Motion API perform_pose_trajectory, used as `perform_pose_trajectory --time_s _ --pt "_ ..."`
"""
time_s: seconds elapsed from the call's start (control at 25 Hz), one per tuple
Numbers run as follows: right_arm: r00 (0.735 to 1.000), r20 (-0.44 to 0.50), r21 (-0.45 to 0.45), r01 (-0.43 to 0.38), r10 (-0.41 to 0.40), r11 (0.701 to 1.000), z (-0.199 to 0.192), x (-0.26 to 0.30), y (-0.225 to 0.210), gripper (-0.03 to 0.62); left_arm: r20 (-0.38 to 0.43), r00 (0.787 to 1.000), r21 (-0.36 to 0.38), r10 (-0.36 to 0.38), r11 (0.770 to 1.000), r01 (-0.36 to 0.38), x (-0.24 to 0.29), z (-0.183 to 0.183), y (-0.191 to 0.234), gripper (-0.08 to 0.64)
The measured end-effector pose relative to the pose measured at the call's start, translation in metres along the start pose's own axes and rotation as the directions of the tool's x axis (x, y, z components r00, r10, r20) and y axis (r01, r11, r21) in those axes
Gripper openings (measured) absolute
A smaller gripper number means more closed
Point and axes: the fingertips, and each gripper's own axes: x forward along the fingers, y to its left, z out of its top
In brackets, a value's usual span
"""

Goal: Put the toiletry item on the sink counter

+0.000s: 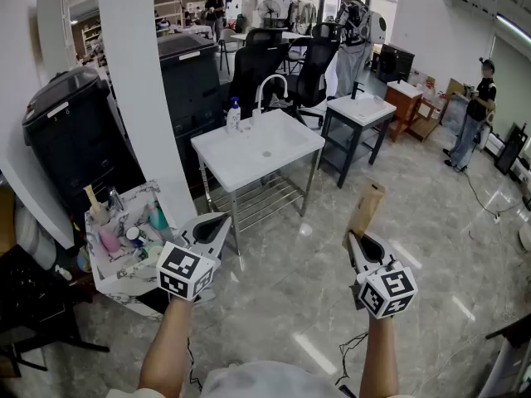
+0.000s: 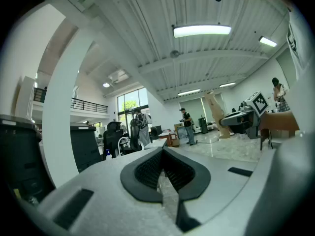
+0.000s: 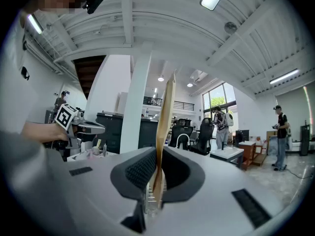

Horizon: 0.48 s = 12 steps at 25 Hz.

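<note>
My right gripper (image 1: 355, 237) is shut on the lower end of a flat brown paper packet (image 1: 365, 209), which stands upright above the floor. The right gripper view shows the packet (image 3: 165, 117) edge-on, pinched between the pads of that gripper (image 3: 158, 154). My left gripper (image 1: 217, 220) is shut with nothing in it, and its jaws (image 2: 162, 151) meet at the tips. It hovers beside a white bin (image 1: 93, 251) holding several toiletries. The white sink counter (image 1: 286, 152), with a faucet (image 1: 270, 85) and a soap bottle (image 1: 234, 114), stands ahead, well beyond both grippers.
A white column (image 1: 141, 98) rises left of the sink, with black bins (image 1: 75, 131) behind it. A second small sink table (image 1: 361, 110) and office chairs (image 1: 257, 65) stand further back. People stand at the back and at the far right (image 1: 477, 110). The floor is glossy tile.
</note>
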Motion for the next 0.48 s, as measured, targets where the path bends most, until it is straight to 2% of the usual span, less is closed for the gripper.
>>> perform_pose_trajectory --time_s 0.12,0.36,0.48 --pt "1.000 -0.001 -0.005 -0.006 0.006 1.000 -0.002 -0.002 -0.009 0.031 -0.016 1.000 0.050 -0.001 0.999 0.002 0.008 0.002 -0.012 0.009" --pt "1.000 0.000 -0.012 -0.021 0.021 1.000 -0.008 -0.007 -0.029 0.031 0.001 1.000 0.009 0.016 1.000 -0.016 0.021 0.007 -0.024 0.009" --pt "1.000 0.002 0.001 -0.027 0.027 1.000 -0.012 -0.012 -0.041 0.031 -0.015 0.999 -0.007 0.051 0.999 -0.051 0.026 0.006 -0.029 0.009"
